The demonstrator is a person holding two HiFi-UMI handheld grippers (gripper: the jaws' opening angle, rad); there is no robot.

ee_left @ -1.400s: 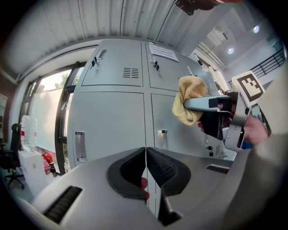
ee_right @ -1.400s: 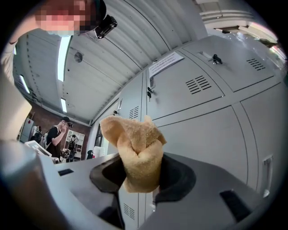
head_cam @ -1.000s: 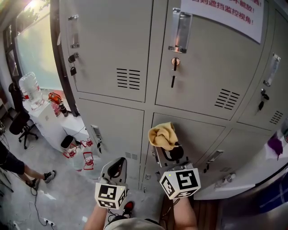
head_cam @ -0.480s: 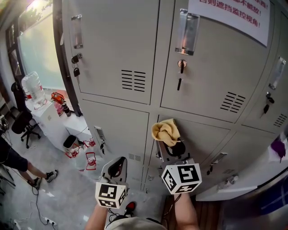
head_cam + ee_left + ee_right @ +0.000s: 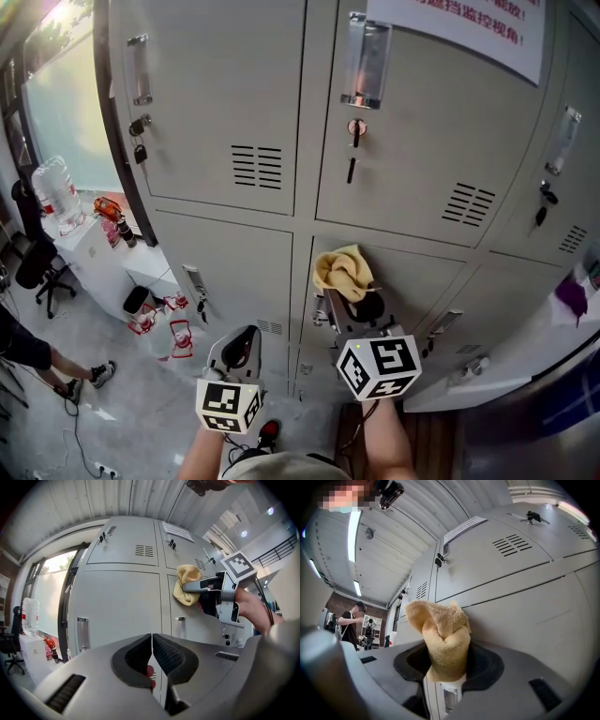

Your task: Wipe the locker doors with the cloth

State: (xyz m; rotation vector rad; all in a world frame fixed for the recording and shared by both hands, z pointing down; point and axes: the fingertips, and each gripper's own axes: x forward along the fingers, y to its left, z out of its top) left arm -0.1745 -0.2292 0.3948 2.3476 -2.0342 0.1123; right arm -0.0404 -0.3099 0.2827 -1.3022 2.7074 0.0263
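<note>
Cloth (image 5: 343, 272) sits high on the lower locker door (image 5: 412, 281) in our head view, much where we saw it half a second ago, gripped by our right claw (image 5: 349, 298). In the left gripper view, our left claw (image 5: 152, 637) is closed on nothing. In the right gripper view, the jaws pinch the yellow cloth.

Matt grey painted metal locker doors (image 5: 225, 103), nubby yellow terry cloth (image 5: 341, 272), glossy floor (image 5: 112, 412)
</note>
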